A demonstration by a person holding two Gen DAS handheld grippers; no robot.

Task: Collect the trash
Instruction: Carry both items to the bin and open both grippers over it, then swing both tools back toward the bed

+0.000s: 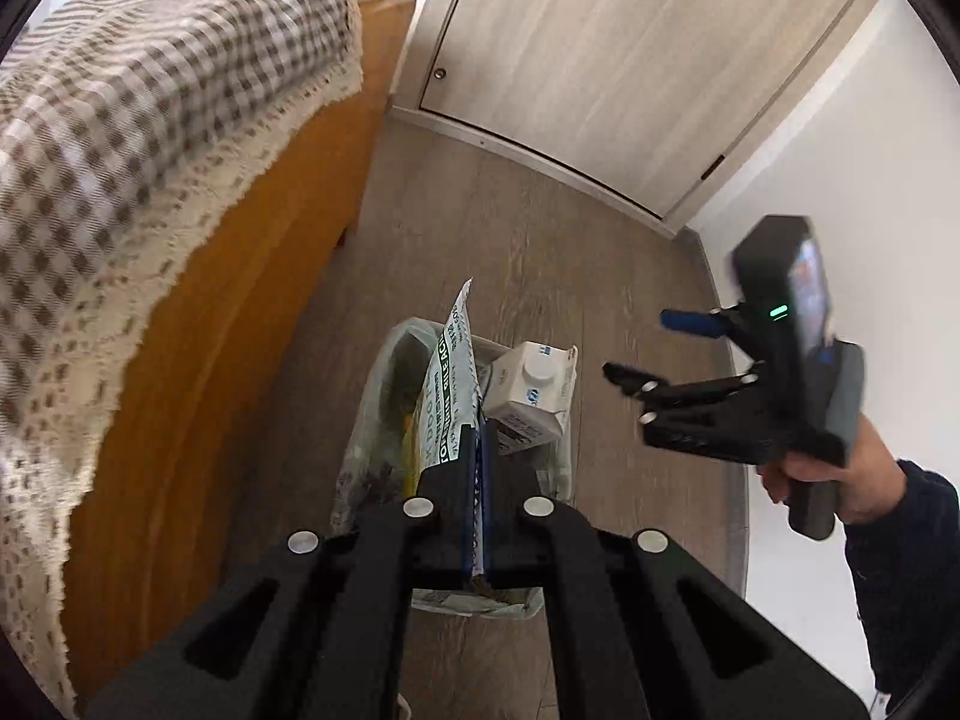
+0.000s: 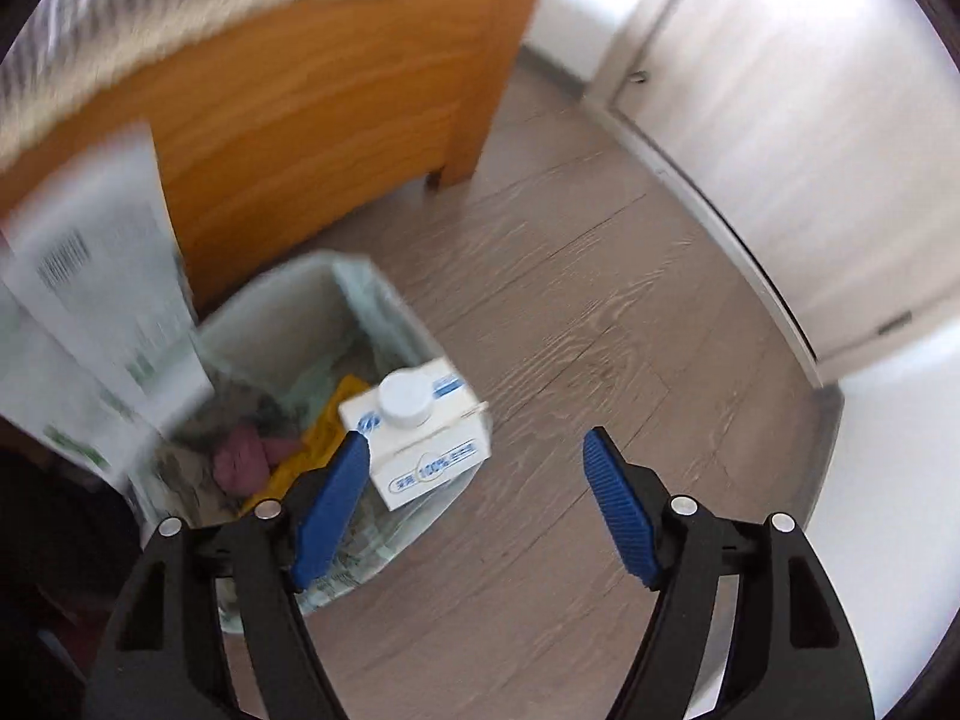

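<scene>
Wrapper (image 1: 451,378): flat printed packet pinched in the closed left gripper (image 1: 478,450) above the bin (image 2: 282,324); blurred in the right view.
Carton (image 2: 420,438): at the bin's rim, support unclear.
Right gripper (image 2: 474,498): jaws apart, empty.
Bin contents: partly hidden.

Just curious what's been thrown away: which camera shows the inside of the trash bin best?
The right wrist view: the trash bin gapes open, showing yellow and purple scraps. In the left wrist view the claw and its wrapper cover most of it.

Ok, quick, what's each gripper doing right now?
Left gripper: shut on the printed wrapper, above the bin.
Right gripper: open, holding nothing; milk carton sits at the bin's edge.
</scene>
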